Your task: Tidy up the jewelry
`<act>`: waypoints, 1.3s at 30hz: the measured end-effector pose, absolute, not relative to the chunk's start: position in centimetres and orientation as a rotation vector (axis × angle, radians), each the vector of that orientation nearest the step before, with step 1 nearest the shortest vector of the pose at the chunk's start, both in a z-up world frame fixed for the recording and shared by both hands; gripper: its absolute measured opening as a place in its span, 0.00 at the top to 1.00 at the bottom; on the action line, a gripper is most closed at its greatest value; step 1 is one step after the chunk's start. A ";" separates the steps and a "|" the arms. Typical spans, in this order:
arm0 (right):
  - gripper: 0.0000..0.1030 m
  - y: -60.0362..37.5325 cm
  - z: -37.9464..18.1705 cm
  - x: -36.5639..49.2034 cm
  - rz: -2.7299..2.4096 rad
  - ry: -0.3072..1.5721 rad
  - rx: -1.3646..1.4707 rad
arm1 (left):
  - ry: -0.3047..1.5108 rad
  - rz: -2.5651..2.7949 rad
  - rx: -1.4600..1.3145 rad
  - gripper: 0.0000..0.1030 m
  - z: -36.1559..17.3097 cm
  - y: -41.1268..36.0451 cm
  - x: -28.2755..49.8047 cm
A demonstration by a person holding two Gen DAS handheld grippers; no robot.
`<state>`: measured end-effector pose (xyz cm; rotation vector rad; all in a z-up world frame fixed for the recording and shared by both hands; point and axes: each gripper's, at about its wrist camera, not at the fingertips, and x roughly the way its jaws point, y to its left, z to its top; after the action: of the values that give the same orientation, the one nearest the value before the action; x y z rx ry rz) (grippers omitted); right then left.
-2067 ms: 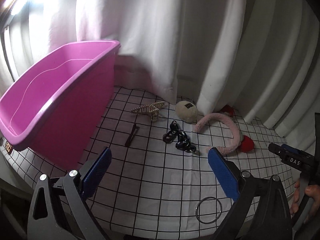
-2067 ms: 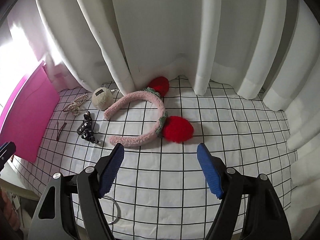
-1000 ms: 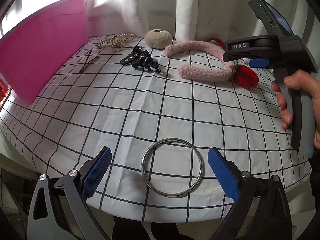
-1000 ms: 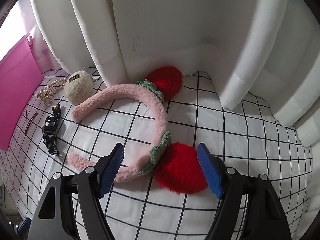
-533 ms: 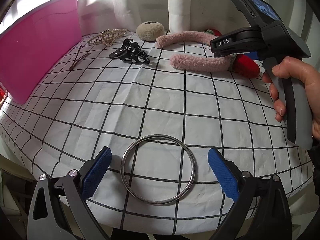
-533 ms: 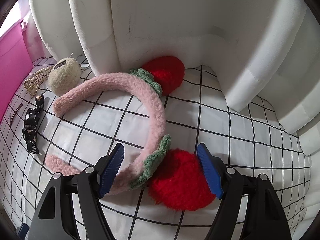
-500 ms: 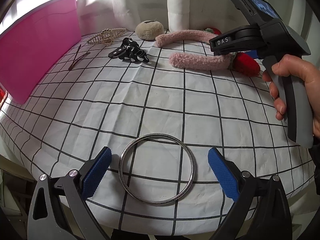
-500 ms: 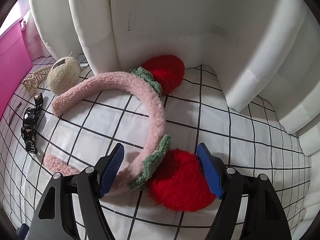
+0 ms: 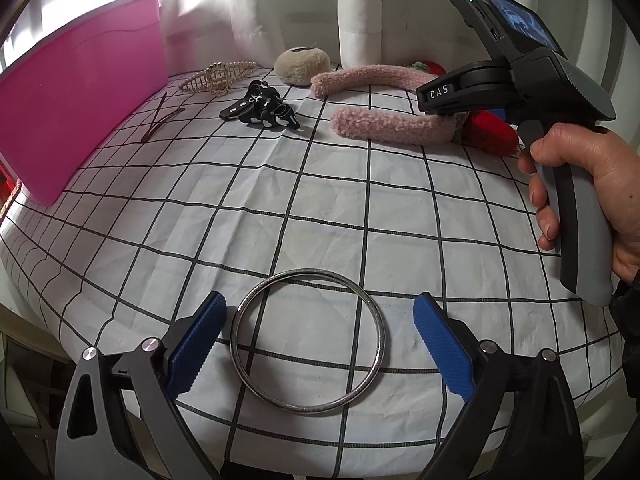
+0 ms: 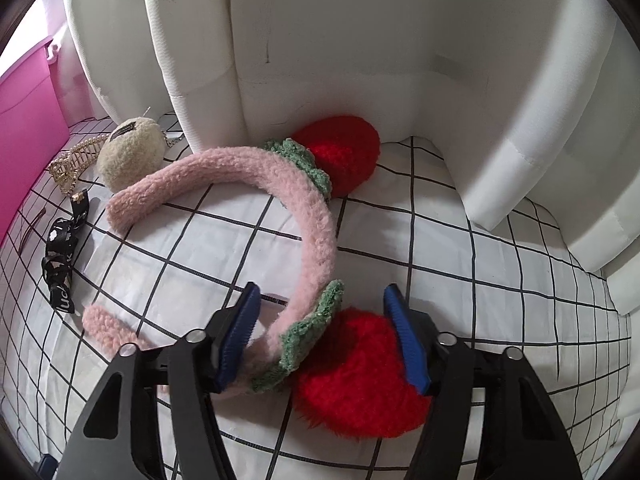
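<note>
A silver bangle [image 9: 308,271] lies flat on the checked cloth near the table's front edge. My left gripper [image 9: 319,304] straddles it with the jaws closing; both blue pads stand just clear of the ring. A fuzzy pink headband [image 10: 316,216] with two red strawberry poms [image 10: 352,364] lies at the back by the curtain. My right gripper [image 10: 322,289] is down over it, jaws closing around the band, green leaf and near pom. The pads reach the fuzz but no firm pinch shows. A person's hand [image 9: 580,184] holds that gripper's handle.
A pink bin [image 9: 80,100] stands at the left. Beside it lie a dark hairpin [image 9: 162,122], a pearl claw clip [image 9: 218,76], black bow clips [image 9: 262,110] and a cream plush pouch [image 9: 302,65]. White curtain [image 10: 360,40] closes the back. The cloth drops off just behind the bangle.
Both pairs of jaws have narrowed. The right gripper has come down closer onto the headband and now brackets the band and pom. The bangle sits between the left pads, unmoved.
</note>
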<state>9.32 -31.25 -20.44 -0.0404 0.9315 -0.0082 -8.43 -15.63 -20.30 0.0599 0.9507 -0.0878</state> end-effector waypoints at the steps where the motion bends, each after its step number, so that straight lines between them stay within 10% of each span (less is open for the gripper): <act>1: 0.47 -31.1 -20.4 9.3 -0.013 0.929 -0.051 | 0.949 -0.092 0.061 0.20 -20.2 -15.7 -8.5; 17: 0.81 -30.6 -18.6 6.3 0.006 0.868 -0.032 | 0.944 -0.092 0.019 0.33 -18.5 -13.5 -7.0; 39: 0.92 -32.9 -13.9 2.6 -0.030 0.784 0.025 | 0.804 -0.073 0.034 0.33 -10.8 -8.9 -2.6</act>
<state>2.63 -32.93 -13.85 0.0247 0.7835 -0.0301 -2.62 -8.95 -10.85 0.0337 0.8036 -0.0730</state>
